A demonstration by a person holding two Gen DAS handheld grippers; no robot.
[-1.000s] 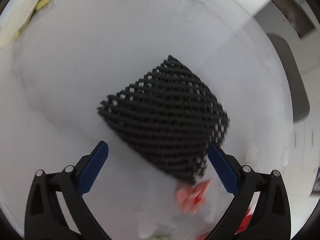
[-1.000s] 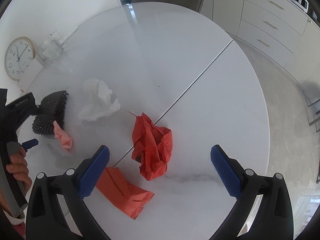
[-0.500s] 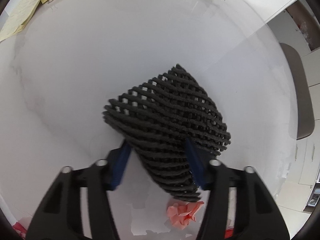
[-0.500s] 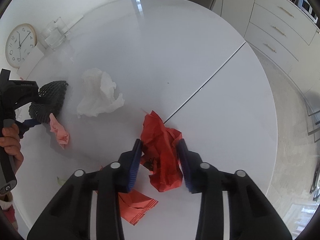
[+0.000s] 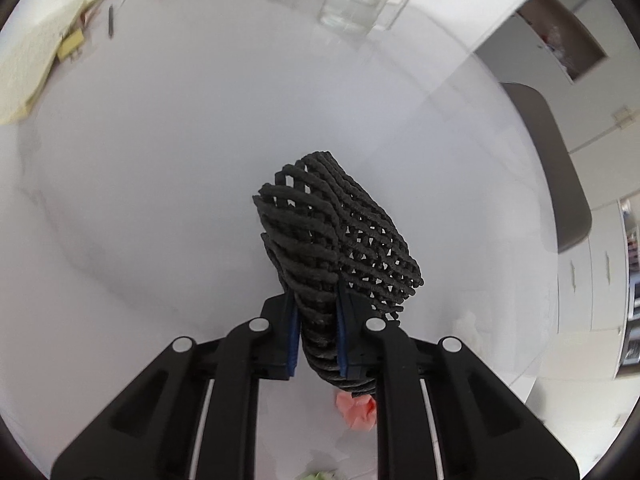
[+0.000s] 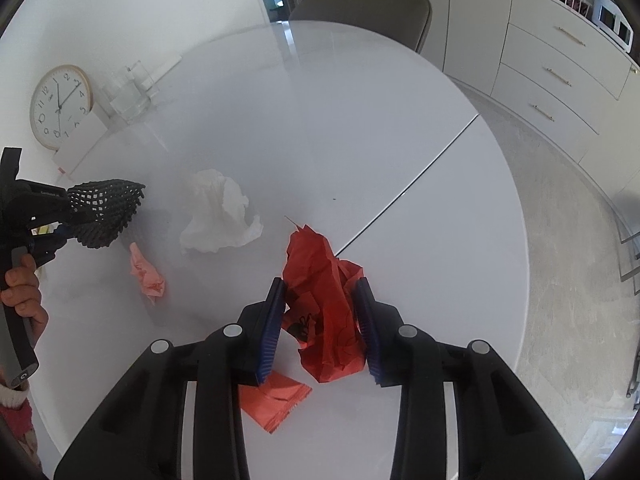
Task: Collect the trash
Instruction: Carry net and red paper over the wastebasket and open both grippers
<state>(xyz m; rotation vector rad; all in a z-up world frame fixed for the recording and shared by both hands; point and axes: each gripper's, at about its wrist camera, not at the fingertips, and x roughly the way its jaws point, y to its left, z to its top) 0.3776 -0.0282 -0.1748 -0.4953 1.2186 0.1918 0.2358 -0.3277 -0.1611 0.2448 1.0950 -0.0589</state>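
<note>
My left gripper is shut on a black foam net, squeezed between its blue pads and lifted off the white table. The right wrist view shows that net hanging at the far left from the left gripper, held by a person's hand. My right gripper is shut on a crumpled red paper, raised slightly. On the table lie a white crumpled tissue, a pink paper wad and a flat orange-red wrapper.
A round clock and a clear glass holder stand at the table's far left. A grey chair sits behind the table, white drawers to the right. Yellow papers lie at the far left edge.
Both grippers went from wide open to shut: the left closed on the black net, the right on the red paper. Both then rose a little with their loads.
</note>
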